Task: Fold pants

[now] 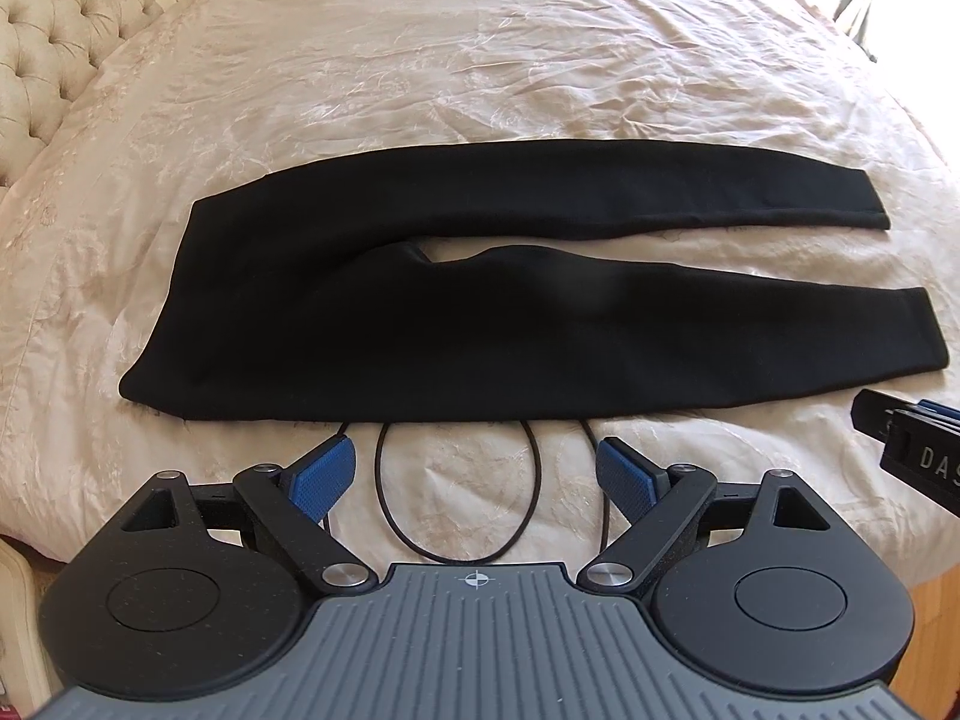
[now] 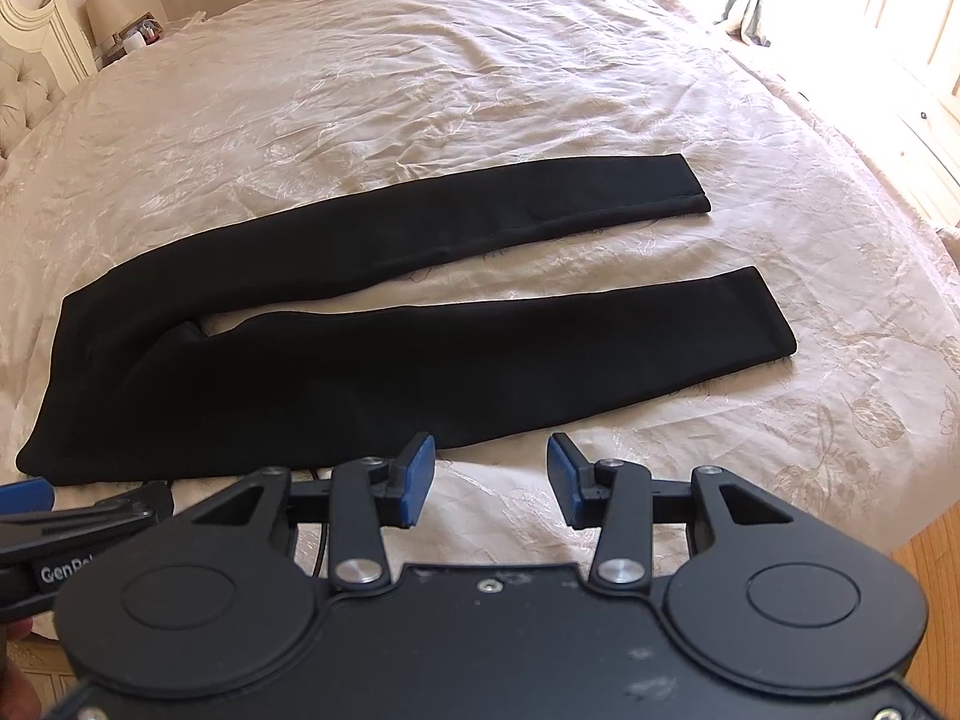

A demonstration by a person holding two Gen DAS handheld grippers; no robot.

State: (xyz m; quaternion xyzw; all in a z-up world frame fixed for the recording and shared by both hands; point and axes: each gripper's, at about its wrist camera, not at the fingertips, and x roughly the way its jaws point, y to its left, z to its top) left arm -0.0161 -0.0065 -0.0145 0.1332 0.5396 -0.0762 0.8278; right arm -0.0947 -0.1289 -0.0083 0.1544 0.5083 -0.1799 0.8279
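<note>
**A:** Both tools hang short of the cloth, nothing grasped. The left gripper (image 1: pixel 474 477), blue pads spread wide, sits just off the near long edge of the black pants (image 1: pixel 456 324), toward the waist half. The right gripper (image 2: pixel 491 477), fingers likewise parted, faces the near leg (image 2: pixel 540 354) closer to its hem.

**B:** And the lie of the garment?

**A:** Flat on the cream bedspread (image 1: pixel 480 60), long axis crosswise: waistband (image 1: pixel 159 306) left, hems right, far leg (image 1: pixel 600 192) beyond a narrow gap. A black cable (image 1: pixel 459 498) loops beneath the left tool. The first fold likely carries the near leg away onto the far one
</note>
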